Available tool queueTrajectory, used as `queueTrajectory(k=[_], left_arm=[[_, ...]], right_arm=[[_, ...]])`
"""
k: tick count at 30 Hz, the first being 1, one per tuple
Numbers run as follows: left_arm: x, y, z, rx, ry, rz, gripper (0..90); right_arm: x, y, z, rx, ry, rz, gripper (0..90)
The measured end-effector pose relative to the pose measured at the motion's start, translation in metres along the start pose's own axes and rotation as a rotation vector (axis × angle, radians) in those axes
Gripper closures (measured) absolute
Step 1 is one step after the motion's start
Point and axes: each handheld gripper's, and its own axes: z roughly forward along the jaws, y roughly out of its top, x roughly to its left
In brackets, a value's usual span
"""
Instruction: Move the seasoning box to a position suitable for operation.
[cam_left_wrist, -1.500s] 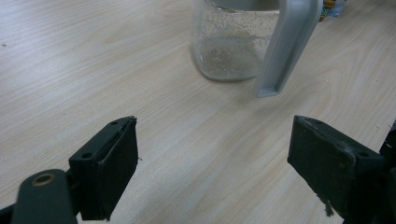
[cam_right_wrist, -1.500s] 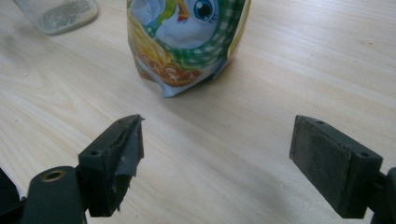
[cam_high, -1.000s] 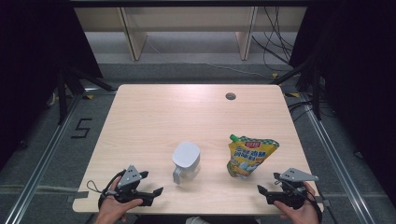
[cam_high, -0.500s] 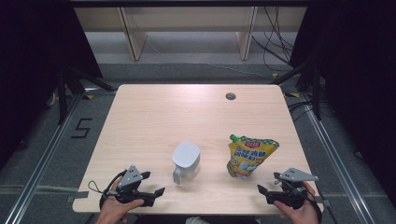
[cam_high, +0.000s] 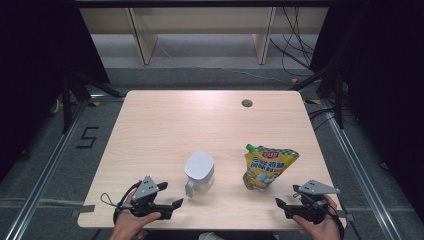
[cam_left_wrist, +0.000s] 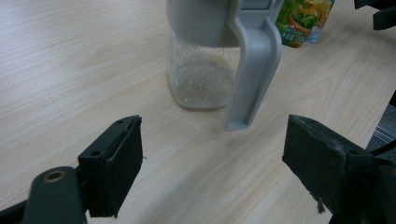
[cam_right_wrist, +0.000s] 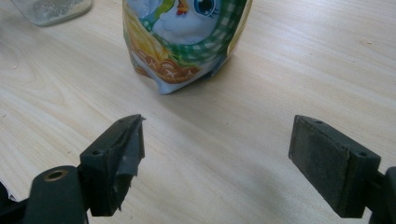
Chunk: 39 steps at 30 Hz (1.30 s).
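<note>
Grains in the jug (cam_left_wrist: 205, 70) show from the left gripper (cam_left_wrist: 210, 168) view — jaws spread, just closing slightly, nothing between.

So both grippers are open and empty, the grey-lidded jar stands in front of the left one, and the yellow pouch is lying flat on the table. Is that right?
Not quite: the yellow pouch stands upright on its base on the table, as the high view shows. The rest holds: left gripper and right gripper are open and empty, and the grey-lidded jar stands in front of the left one.
</note>
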Motion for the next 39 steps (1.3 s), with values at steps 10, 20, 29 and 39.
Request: queueTrajectory(k=[10, 20, 29, 39], left_arm=[[-0.016, 0.013, 0.018, -0.001, 0.016, 0.046, 36.2], [-0.024, 0.019, 0.032, -0.011, 0.033, 0.105, 61.2], [-0.016, 0.020, 0.027, -0.005, 0.044, 0.107, 67.8], [0.008, 0.018, 0.017, -0.006, 0.109, 0.108, 67.8]], right_arm=[[-0.002, 0.001, 0.000, 0.005, -0.003, -0.034, 19.4], [-0.001, 0.001, 0.001, 0.007, 0.005, -0.031, 19.6], [0.002, 0.001, 0.001, 0.016, 0.008, -0.009, 19.8], [0.003, 0.001, 0.002, 0.015, 0.013, -0.009, 20.1]])
